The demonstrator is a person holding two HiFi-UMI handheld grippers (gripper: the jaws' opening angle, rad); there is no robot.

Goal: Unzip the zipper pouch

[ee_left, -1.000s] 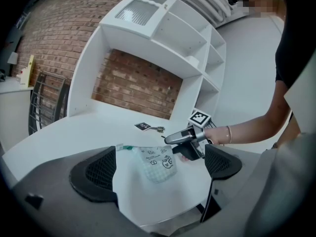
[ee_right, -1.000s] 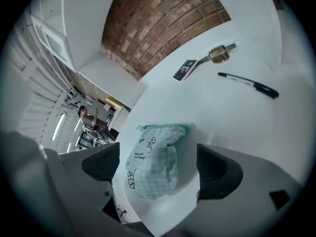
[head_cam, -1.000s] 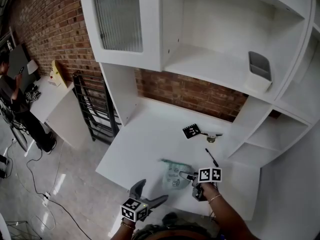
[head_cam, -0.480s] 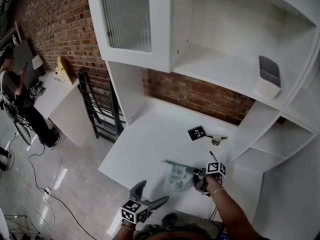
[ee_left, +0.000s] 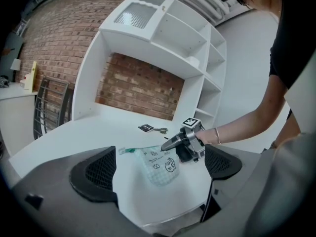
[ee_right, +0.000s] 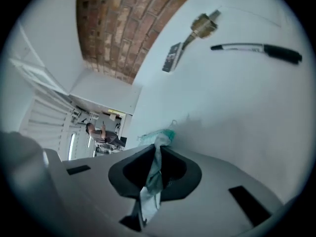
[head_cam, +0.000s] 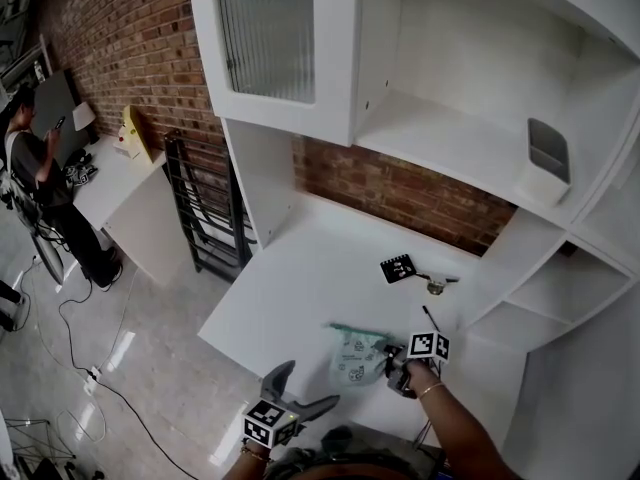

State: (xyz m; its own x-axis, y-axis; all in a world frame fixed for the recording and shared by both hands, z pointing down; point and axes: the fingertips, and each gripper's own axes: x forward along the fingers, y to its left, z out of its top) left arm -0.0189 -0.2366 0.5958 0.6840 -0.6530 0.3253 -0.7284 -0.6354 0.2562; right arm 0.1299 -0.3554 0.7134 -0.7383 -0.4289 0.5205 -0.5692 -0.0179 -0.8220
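Zipper pouch (head_cam: 356,357): pale green check, teal zipper along the top, dark print too small to read. Lies on the white bench (head_cam: 300,283) near its front edge.
Right gripper (head_cam: 391,360): fingers have just been closing and now pinch the pouch's right edge.
Left gripper (head_cam: 302,386): fingers wide apart, empty, off the bench front, apart from the pouch.
Behind: 1 black pen (head_cam: 427,318); 1 black-and-white marker card (head_cam: 397,268); 1 small brass-coloured item (head_cam: 435,286) just beside the card.
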